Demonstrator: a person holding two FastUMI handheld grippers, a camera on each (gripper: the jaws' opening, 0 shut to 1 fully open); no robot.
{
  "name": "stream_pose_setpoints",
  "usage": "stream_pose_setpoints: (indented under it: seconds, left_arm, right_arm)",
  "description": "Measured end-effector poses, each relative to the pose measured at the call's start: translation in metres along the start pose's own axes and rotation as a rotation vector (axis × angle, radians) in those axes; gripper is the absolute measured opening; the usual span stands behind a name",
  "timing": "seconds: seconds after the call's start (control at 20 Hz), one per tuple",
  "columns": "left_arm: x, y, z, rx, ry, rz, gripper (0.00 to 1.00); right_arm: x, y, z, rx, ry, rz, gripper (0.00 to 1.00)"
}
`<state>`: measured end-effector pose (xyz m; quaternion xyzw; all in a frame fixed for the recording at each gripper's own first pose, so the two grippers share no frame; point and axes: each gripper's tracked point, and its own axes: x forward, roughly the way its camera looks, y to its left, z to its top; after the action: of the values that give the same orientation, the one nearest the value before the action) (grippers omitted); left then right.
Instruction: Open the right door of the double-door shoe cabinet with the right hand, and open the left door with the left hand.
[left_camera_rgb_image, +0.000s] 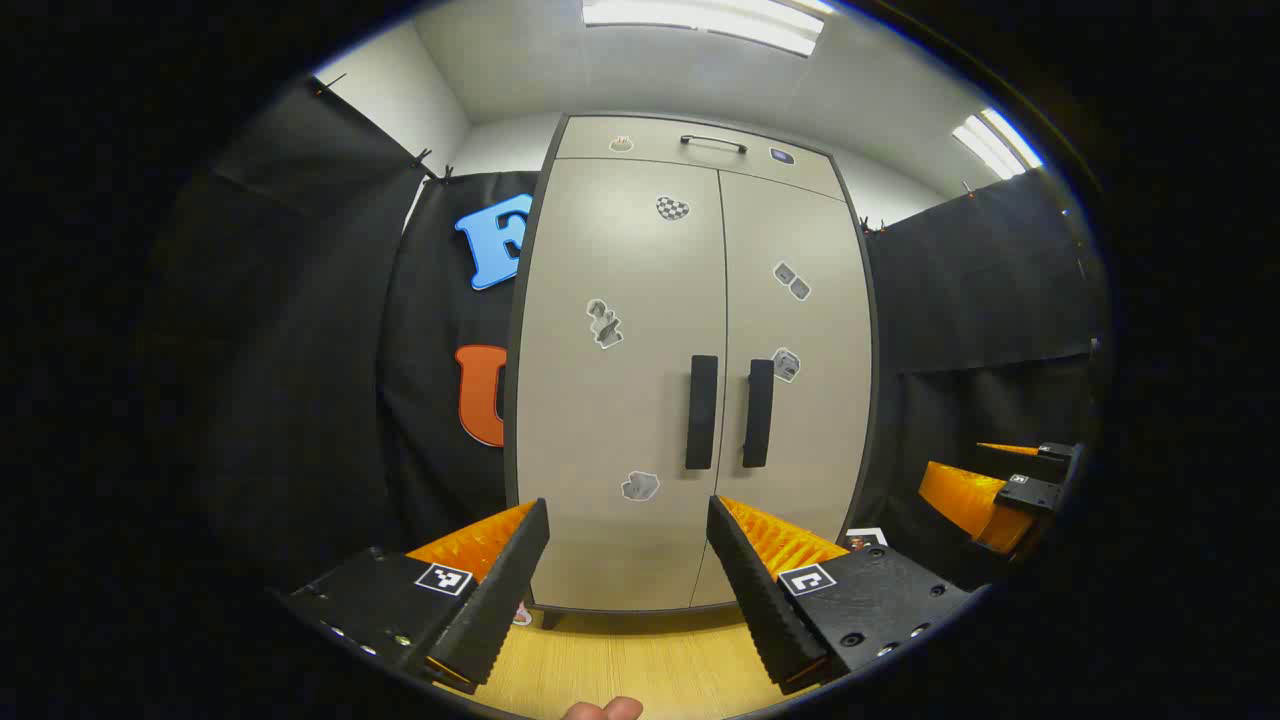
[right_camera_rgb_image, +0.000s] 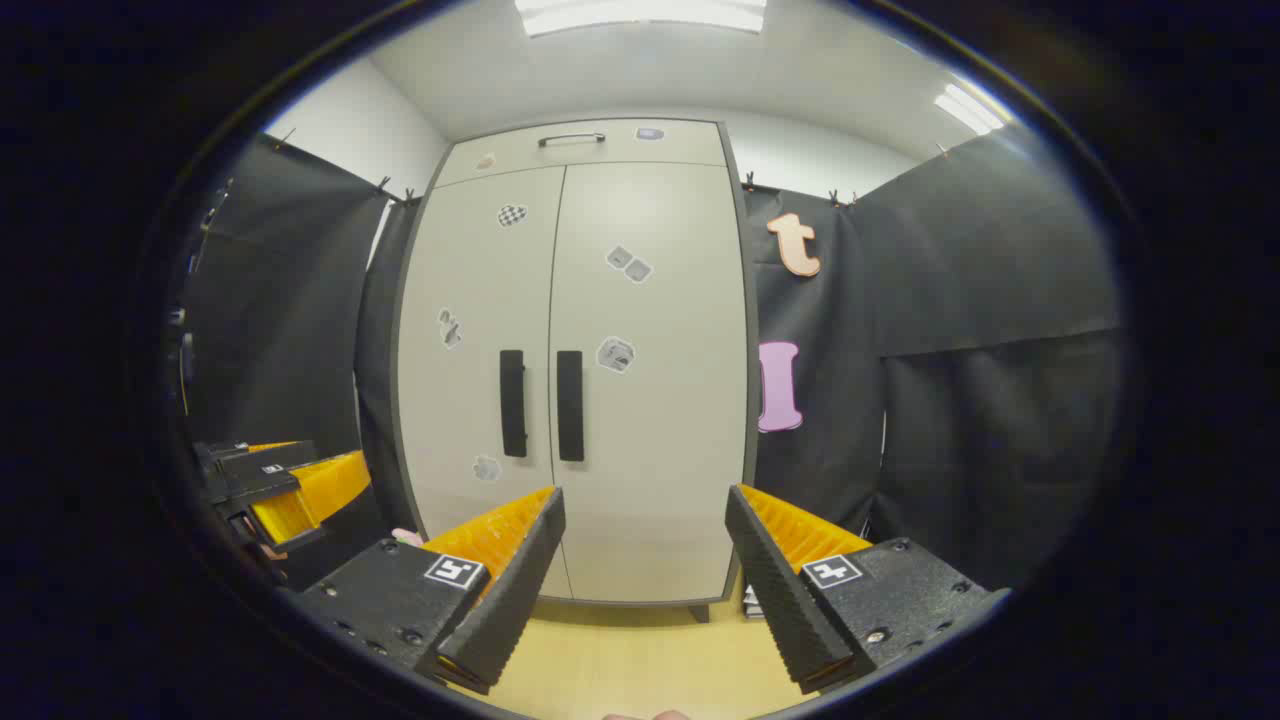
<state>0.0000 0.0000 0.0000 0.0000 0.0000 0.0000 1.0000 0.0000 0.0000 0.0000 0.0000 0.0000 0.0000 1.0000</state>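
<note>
The shoe cabinet (left_camera_rgb_image: 690, 380) stands straight ahead of both grippers, well apart from them, with both doors closed flush. The left gripper (left_camera_rgb_image: 628, 520) is spread wide, holding and touching nothing; the left door (left_camera_rgb_image: 620, 380) lies ahead between its fingers, with the left handle (left_camera_rgb_image: 702, 412) just above its right fingertip. In the right gripper view, the right gripper (right_camera_rgb_image: 645, 510) is likewise wide open and empty; the right door (right_camera_rgb_image: 650, 380) sits ahead between its fingers, and the right handle (right_camera_rgb_image: 570, 405) rises above its left finger. The wooden floor (right_camera_rgb_image: 640, 660) lies below.
</note>
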Motion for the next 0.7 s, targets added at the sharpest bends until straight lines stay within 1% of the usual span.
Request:
stream_pose_setpoints:
  seconds: [0.7]
  left_arm:
    - [0.0024,0.0009,0.0037,-0.004,-0.013,0.001,0.95]
  right_arm:
    - [-0.0012,-0.0057,0.0015,0.015,-0.011,-0.024,1.0]
